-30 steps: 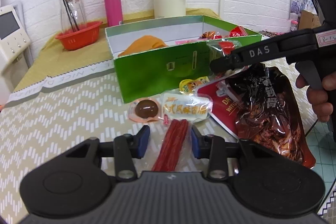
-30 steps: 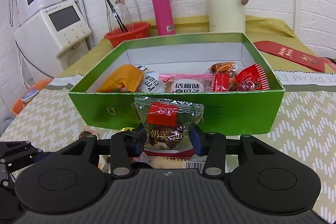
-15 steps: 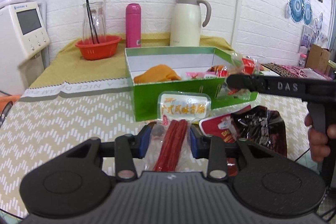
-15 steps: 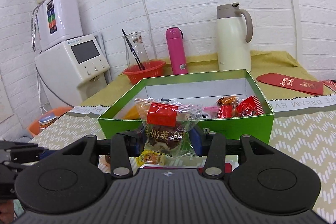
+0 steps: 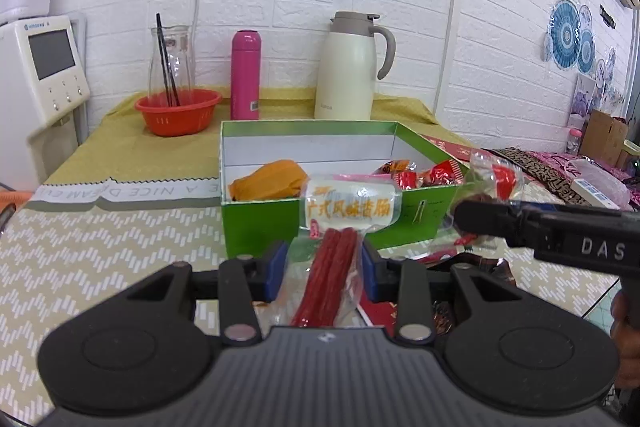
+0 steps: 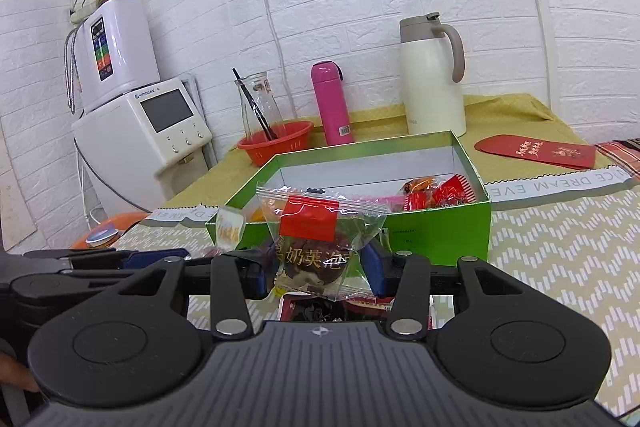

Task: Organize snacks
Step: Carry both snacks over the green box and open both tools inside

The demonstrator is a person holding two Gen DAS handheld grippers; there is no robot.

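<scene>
Green box (image 5: 264,223) before pink flask (image 5: 245,75)

Left gripper (image 5: 323,269) has lifted the sausage packet (image 5: 334,255) off the table (image 5: 100,255); right gripper (image 6: 318,269) has raised its clear pastry packet (image 6: 320,239) (both now level with the green box's (image 5: 256,223) front wall).

left wrist: low, close, facing wall | right wrist: same | shared: green box (image 5: 304,219)
</scene>
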